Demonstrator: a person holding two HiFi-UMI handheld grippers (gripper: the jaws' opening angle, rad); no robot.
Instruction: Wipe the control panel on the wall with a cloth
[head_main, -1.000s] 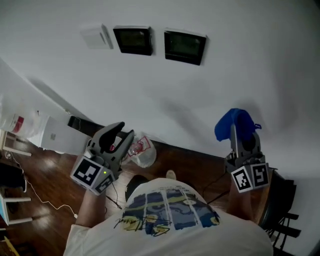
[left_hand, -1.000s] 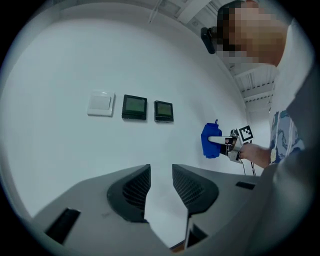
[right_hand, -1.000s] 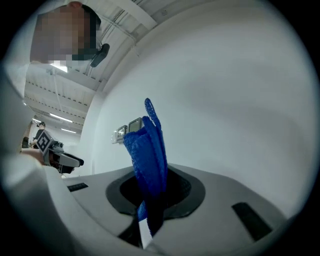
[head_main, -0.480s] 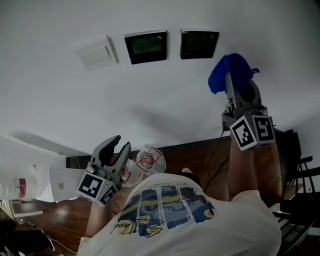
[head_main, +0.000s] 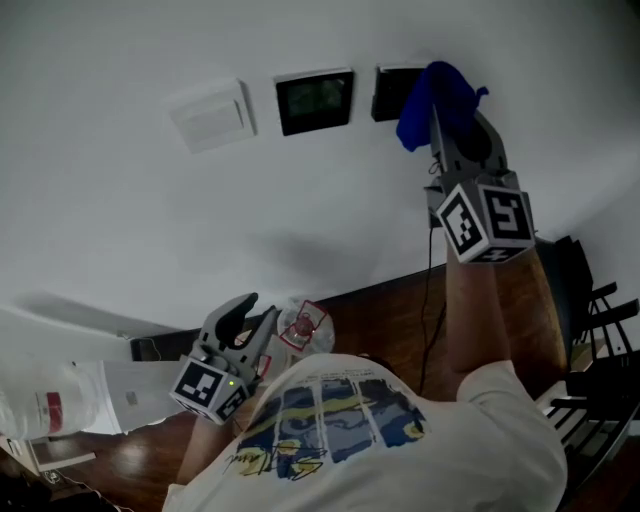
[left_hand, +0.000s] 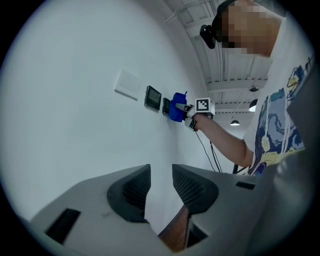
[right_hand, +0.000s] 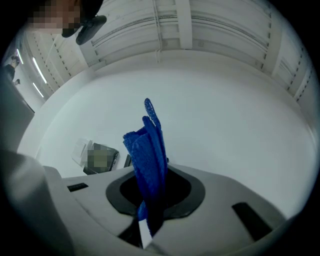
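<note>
Fingers (right_hand: 182, 192) of our right gripper (head_main: 442, 108) pinch the blue cloth (head_main: 432, 92) at the wall's right-hand control panel (head_main: 387, 93), our left gripper (head_main: 258, 310) hangs low, fingers apart and empty; wiping looks about to start, so next we press and rub across.

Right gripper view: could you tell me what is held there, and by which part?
The right gripper is shut on the blue cloth, pinched by its bunched lower end; the rest stands free above the fingers.

White T-shirt (head_main: 400, 455), blue-yellow print; grey left hand-held gripper (head_main: 258, 308), right hand-held gripper (head_main: 447, 115), marker cubes (head_main: 487, 222).
</note>
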